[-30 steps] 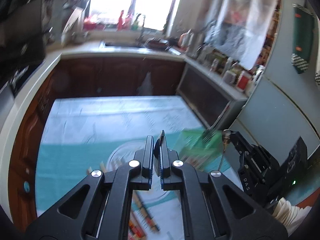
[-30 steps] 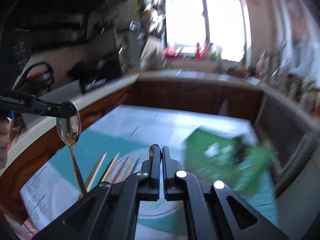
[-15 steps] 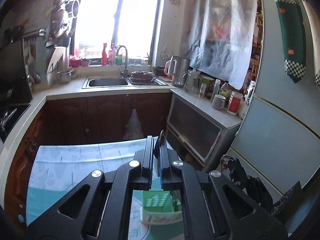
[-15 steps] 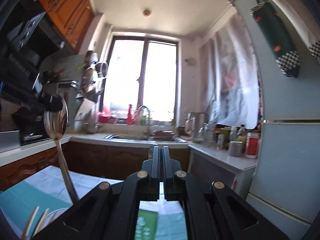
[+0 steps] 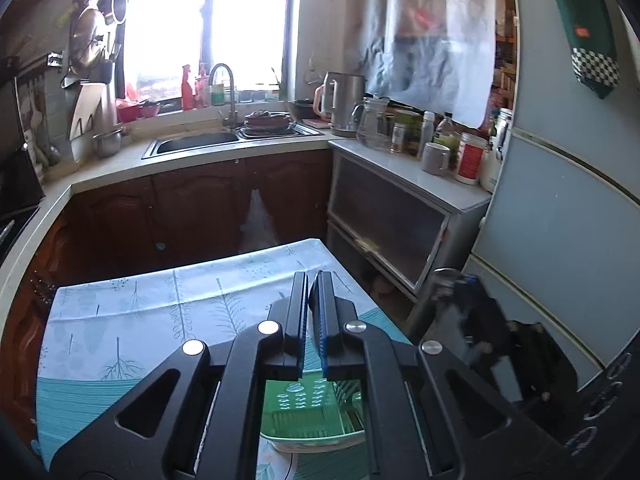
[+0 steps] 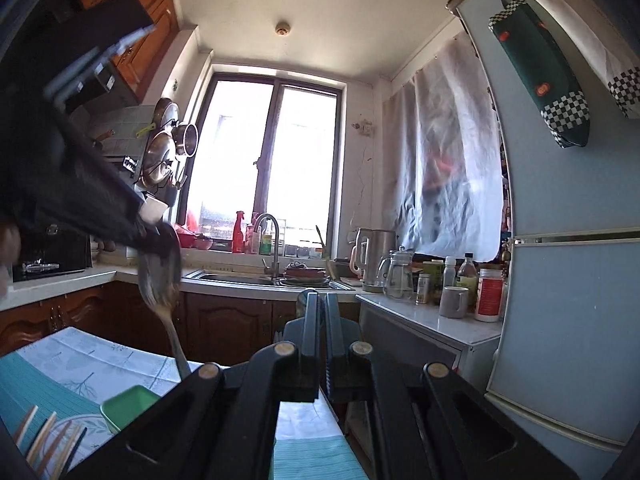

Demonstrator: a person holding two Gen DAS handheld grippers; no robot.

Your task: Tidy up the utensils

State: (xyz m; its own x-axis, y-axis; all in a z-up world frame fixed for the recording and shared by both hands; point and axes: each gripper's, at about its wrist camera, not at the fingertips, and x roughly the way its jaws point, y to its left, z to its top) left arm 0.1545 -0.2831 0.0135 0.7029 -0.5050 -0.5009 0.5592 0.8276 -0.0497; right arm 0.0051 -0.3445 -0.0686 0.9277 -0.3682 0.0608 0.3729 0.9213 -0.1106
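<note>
My left gripper (image 5: 314, 280) is shut on a metal spoon; in the right wrist view its jaws clamp the bowl of the spoon (image 6: 160, 280) and the handle hangs down toward the green basket (image 6: 126, 404). The green basket (image 5: 316, 412) sits on the table right under my left gripper. My right gripper (image 6: 322, 300) is shut on the handle of a metal fork, whose thin end pokes up between the jaws. In the left wrist view the right gripper (image 5: 452, 288) is blurred at the right, the fork's handle slanting down from it.
The table (image 5: 140, 312) has a leaf-print and teal cloth. Wooden chopsticks (image 6: 44, 440) lie on a plate at the lower left. A counter with sink (image 5: 192, 144) is behind, a cabinet with jars (image 5: 440, 160) and a fridge (image 5: 560, 220) at the right.
Both grippers have tilted up from the table toward the kitchen. The green basket now lies beneath the left gripper. The spoon has swung closer to the right gripper.
</note>
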